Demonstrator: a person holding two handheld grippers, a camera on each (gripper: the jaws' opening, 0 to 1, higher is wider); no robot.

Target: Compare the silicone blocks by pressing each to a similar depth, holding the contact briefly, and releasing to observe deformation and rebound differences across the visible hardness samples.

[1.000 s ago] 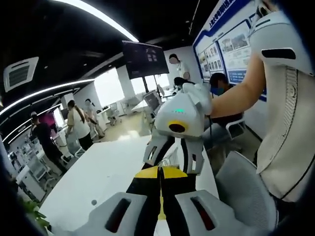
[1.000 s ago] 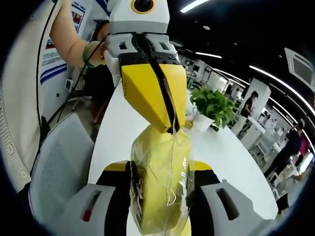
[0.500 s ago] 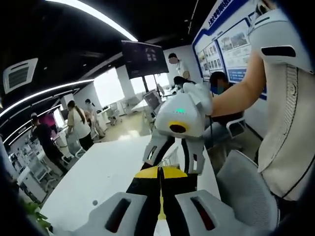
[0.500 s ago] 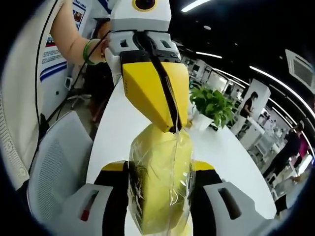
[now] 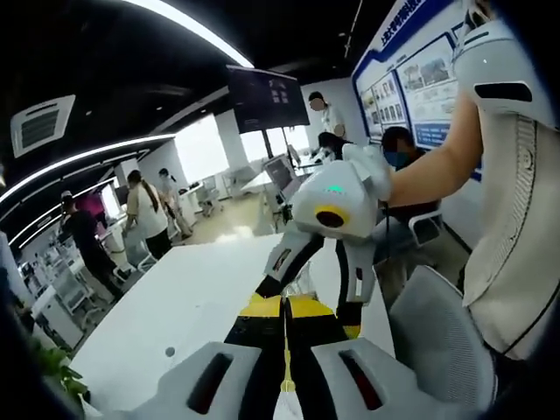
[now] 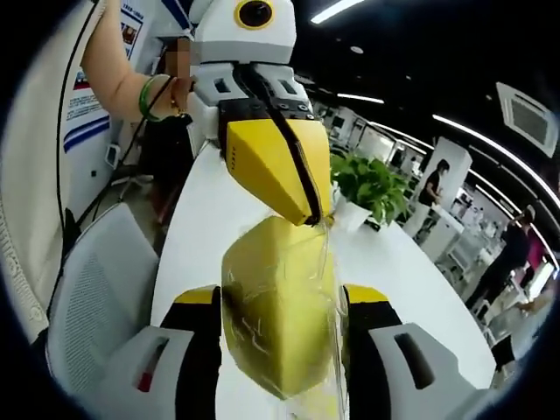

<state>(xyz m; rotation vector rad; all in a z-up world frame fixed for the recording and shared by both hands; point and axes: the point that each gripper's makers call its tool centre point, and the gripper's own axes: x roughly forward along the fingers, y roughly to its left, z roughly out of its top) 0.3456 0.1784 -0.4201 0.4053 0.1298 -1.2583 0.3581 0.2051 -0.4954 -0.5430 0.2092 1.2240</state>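
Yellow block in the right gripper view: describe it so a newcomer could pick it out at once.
Start at the long white table. In front of it, the right gripper is shut on the yellow block. It is a rounded yellow lump wrapped in clear crinkled film, with the left gripper touching its top.

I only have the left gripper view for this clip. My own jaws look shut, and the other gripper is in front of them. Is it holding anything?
Observer: Yes. In the right gripper view, the right gripper holds a yellow block wrapped in clear film between its jaws.
Operator: Where is my left gripper relative to that block?
Observer: The left gripper points its closed yellow tip down at the block's top edge; I cannot tell if it is touching.
Operator: Anything behind them on the table?
Observer: A potted green plant stands on the white table, beyond the block.
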